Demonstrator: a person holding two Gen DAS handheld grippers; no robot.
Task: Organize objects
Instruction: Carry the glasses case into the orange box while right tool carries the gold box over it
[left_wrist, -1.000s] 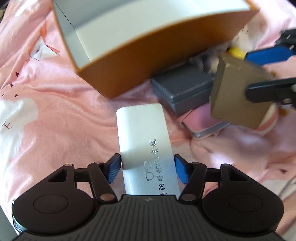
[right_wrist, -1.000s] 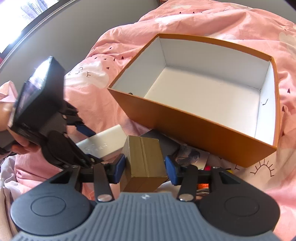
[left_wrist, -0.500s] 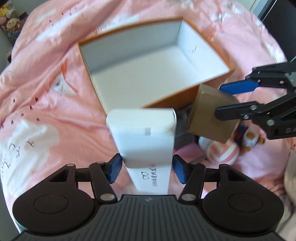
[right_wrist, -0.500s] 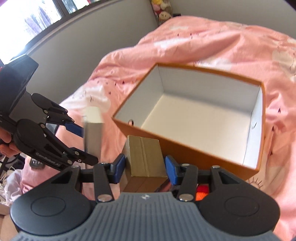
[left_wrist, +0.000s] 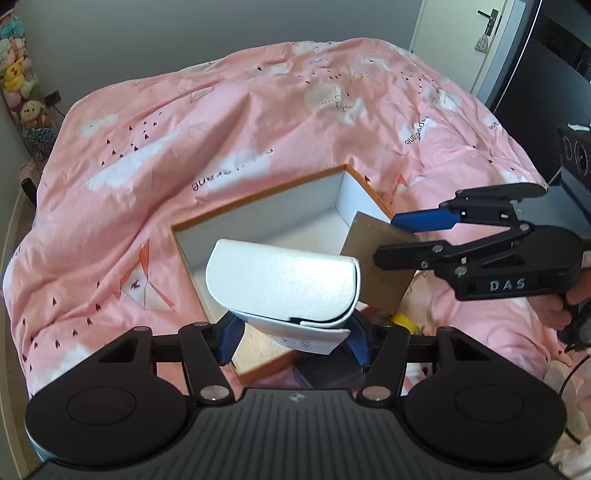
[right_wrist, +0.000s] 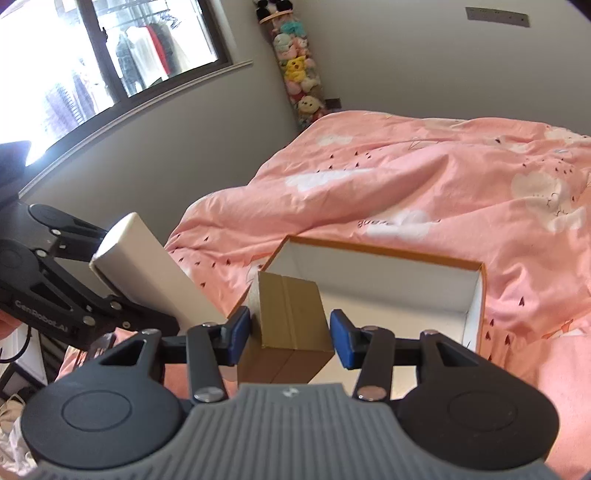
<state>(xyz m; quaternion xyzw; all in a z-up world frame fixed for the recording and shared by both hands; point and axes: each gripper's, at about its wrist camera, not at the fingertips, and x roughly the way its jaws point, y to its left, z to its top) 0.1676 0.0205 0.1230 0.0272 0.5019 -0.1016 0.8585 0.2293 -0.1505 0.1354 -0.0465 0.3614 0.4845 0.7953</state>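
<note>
The pink duvet (left_wrist: 258, 122) spreads ahead of and below both grippers, covering the bed out to the grey wall. On it, straight ahead of and beneath the two tools, sits the orange storage box (left_wrist: 258, 201), open at the top, its white inside bare as far as can be seen. Judging by that, nothing has gone into it, so the sorting is at an early stage.

The left gripper (left_wrist: 293, 339) is clamped on the white case (left_wrist: 284, 280), its blue pads pressing the case's two narrow sides near the lower end. The case rises ahead of the fingers and leans over the box's near wall. The right wrist view shows it off to the left of the right gripper, held clear of the bedding.

The right gripper (right_wrist: 291, 338) is clamped on the brown carton (right_wrist: 290, 314), a taped cardboard cube sitting between its blue pads, in front of the box's near corner. From the left view the carton hangs to the right of the white case, just beside it, over the box's right-hand wall.

Both loads look ready to be lowered in. Below the left gripper a dark grey box (left_wrist: 325, 373) and a scrap of something yellow (left_wrist: 404, 320) lie on the bedding, so more items appear left to collect afterwards.
</note>
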